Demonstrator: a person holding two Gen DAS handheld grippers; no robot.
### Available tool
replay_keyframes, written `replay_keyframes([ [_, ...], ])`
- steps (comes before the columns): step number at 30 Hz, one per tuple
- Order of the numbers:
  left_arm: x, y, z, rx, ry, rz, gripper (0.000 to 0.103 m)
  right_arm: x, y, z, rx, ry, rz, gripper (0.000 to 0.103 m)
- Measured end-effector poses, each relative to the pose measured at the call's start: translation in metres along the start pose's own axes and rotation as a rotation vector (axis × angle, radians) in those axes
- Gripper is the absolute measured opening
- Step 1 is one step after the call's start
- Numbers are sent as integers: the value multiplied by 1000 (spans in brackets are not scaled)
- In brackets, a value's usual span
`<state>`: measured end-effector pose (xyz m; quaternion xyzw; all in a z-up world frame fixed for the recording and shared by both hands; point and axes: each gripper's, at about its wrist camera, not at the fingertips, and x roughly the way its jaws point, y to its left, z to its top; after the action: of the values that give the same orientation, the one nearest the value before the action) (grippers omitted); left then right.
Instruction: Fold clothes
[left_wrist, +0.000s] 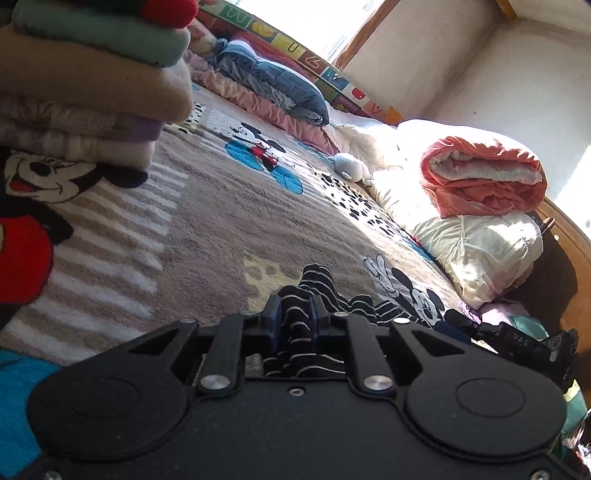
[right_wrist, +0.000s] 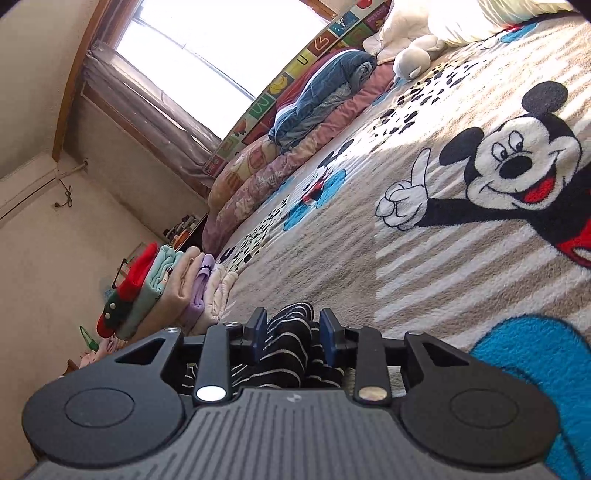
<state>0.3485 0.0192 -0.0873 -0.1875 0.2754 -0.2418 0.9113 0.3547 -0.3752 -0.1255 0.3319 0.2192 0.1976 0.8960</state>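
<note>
Over on the left I'm seeing the folded pile (left_wrist: 92, 85) sitting on the blanket (left_wrist: 207, 221). My left gripper (left_wrist: 295, 314) is pinching the striped top (left_wrist: 317, 291) down low on the bed, and my right gripper (right_wrist: 291, 332) is clamping another bunch of it too.

A cartoon-mouse blanket (left_wrist: 207, 229) covers the bed. A grey plush toy (left_wrist: 349, 166) lies near white bedding (left_wrist: 480, 251) topped by a rolled coral quilt (left_wrist: 484, 177). A blue quilt (right_wrist: 317, 99) rests on pink ones by the window (right_wrist: 207, 48).
</note>
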Motion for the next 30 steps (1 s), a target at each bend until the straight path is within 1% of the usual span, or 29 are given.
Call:
replay_keyframes([
  [1,-7,-8,1,64,-11,4,16,-8,7,2,-41,-21,-13,34],
  [2,-14,-15,-2,121,-8,-18,19,-17,19,2,-113,-36,-21,34],
  [3,-19,-21,-7,161,0,-45,27,-26,34,0,-190,-40,-19,34],
  [5,-27,-33,-18,219,18,-96,28,-43,61,-10,-326,-37,5,34],
  [7,-31,-45,-31,254,36,-145,28,-50,84,-26,-440,-9,17,34],
  [9,-30,-57,-43,309,54,-158,29,-56,104,-42,-538,25,29,34],
  [10,-26,-62,-48,337,67,-151,29,-56,110,-49,-565,42,29,33],
  [12,-15,-69,-57,392,98,-126,29,-56,118,-60,-605,70,16,33],
  [14,-2,-70,-66,438,148,-92,29,-50,116,-70,-642,121,-30,33],
  [16,4,-70,-73,484,168,-69,30,-40,107,-79,-619,195,-64,32],
  [17,7,-70,-75,498,173,-63,30,-38,102,-83,-600,206,-62,33],
  [20,13,-66,-76,493,187,-45,33,-37,99,-91,-650,207,-68,33],
  [23,13,-71,-81,532,185,-25,33,-32,97,-97,-681,217,-80,33],
  [25,10,-70,-78,507,182,-37,33,-31,101,-99,-705,213,-92,33],
  [27,-2,-70,-69,473,120,-48,33,-35,107,-97,-719,203,-94,33],
  [28,-3,-69,-68,469,110,-43,32,-41,113,-95,-732,179,-86,34],
  [30,1,-67,-69,473,115,-27,32,-53,123,-93,-766,128,-80,34],
])
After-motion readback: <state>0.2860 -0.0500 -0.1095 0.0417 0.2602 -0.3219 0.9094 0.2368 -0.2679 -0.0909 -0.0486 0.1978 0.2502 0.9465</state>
